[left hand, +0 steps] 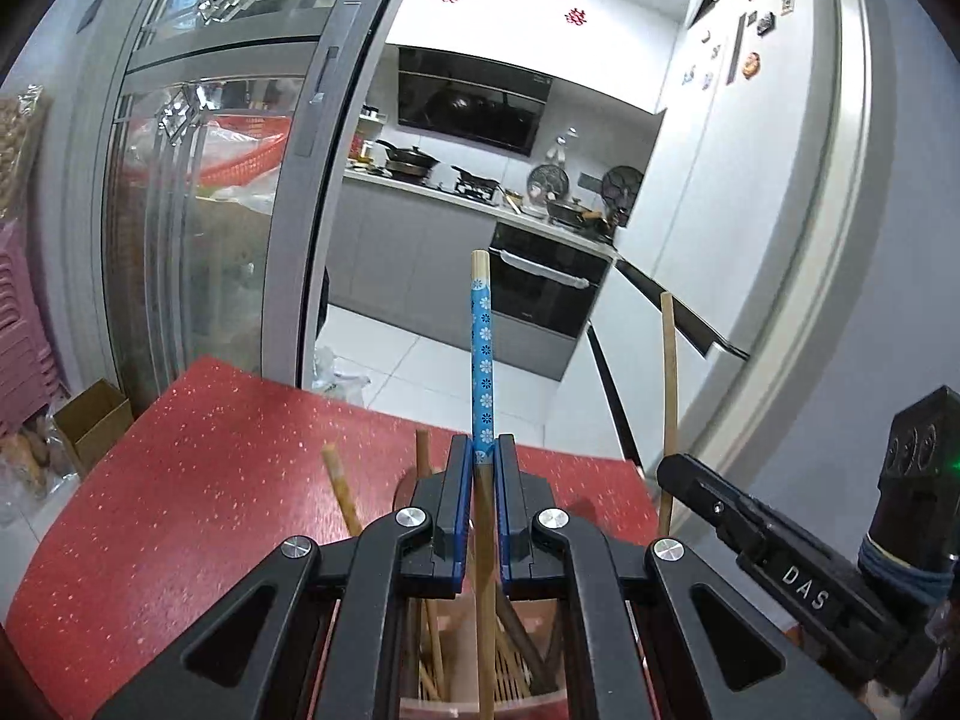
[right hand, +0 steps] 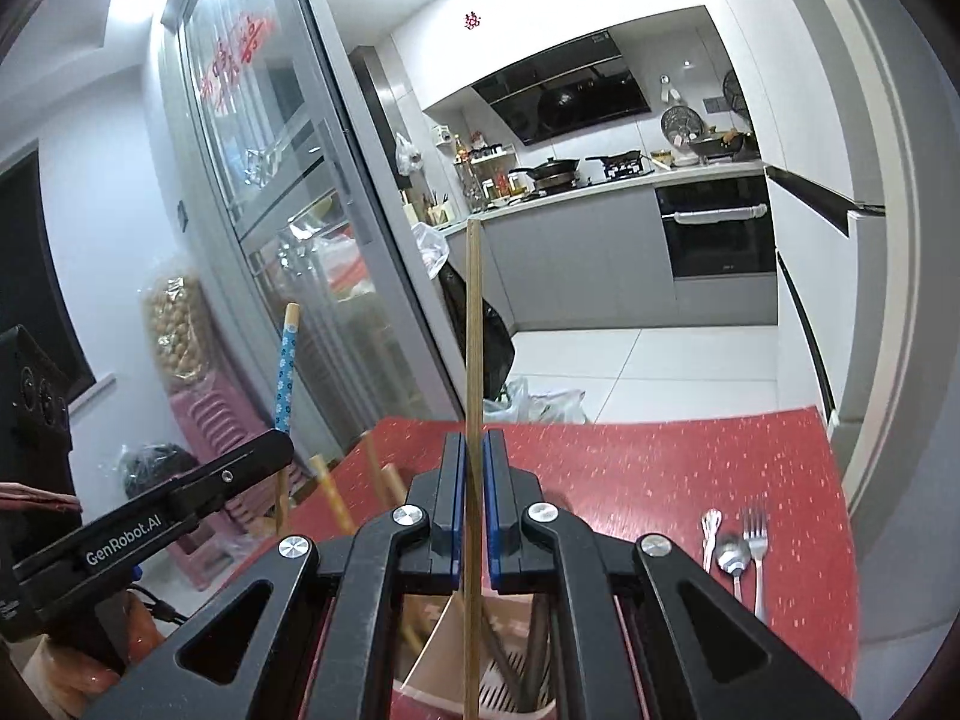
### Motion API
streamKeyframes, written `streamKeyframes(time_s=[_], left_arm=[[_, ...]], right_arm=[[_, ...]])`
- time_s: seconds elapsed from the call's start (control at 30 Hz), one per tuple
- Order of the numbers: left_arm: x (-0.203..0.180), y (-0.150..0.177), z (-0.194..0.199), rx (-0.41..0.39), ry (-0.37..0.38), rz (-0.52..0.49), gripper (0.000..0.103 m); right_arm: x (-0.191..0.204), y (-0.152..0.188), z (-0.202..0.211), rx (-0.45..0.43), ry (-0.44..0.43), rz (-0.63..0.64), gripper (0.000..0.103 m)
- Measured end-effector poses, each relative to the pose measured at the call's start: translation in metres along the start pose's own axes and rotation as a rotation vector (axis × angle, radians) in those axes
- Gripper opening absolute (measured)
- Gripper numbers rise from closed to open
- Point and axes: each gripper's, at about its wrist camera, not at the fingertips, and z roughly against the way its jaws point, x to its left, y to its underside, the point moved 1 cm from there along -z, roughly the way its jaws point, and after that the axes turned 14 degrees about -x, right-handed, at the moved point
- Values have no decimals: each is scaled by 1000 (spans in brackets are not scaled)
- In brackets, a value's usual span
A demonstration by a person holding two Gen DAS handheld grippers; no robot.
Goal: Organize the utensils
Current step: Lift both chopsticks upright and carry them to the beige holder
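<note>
While both claws are hovering above the red speckled desk (left hand: 198,468), each one is clamping a single chopstick upright. The left claw (left hand: 485,450) is pinching a chopstick with a blue flowered sleeve (left hand: 482,354) between its blue pads, the bare wooden tip pointing up toward the kitchen behind. The right claw (right hand: 474,450) is squeezing a plain wooden chopstick (right hand: 473,324) in the same way, its jaws drawn in tight on the thin stick.

Each claw is also showing in the other's view: the right claw (left hand: 690,474) is appearing at the right edge of the left wrist view with the plain chopstick (left hand: 668,372) rising from it, and the left claw (right hand: 264,450) is appearing at the left edge of the right wrist view with the blue chopstick (right hand: 287,372) rising from it (so the two are standing side by side, near each other but apart).

Below the claws a pink utensil holder (right hand: 510,684) is sitting on the desk, with more wooden chopsticks (left hand: 342,492) leaning in it; the lower ends of both gripped sticks are reaching down into or just over its compartments, though the claws are hiding exactly where they end. Off to the right on the desk, well apart from the holder, a spoon (right hand: 732,558), a fork (right hand: 756,546) and a small white spoon (right hand: 710,531) are lying close together.
</note>
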Motion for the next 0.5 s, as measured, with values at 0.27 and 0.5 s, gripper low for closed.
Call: streamKeyframes(time_s=[0.27,0.5], left_arm=[[10,10,-32,-60,-62,-15,32],[8,22,-42,-127,-98,-71,32]], right_arm=[[-8,15,-35,-13,5,50,6],[-4,28,-48,-22,-28,86,6]])
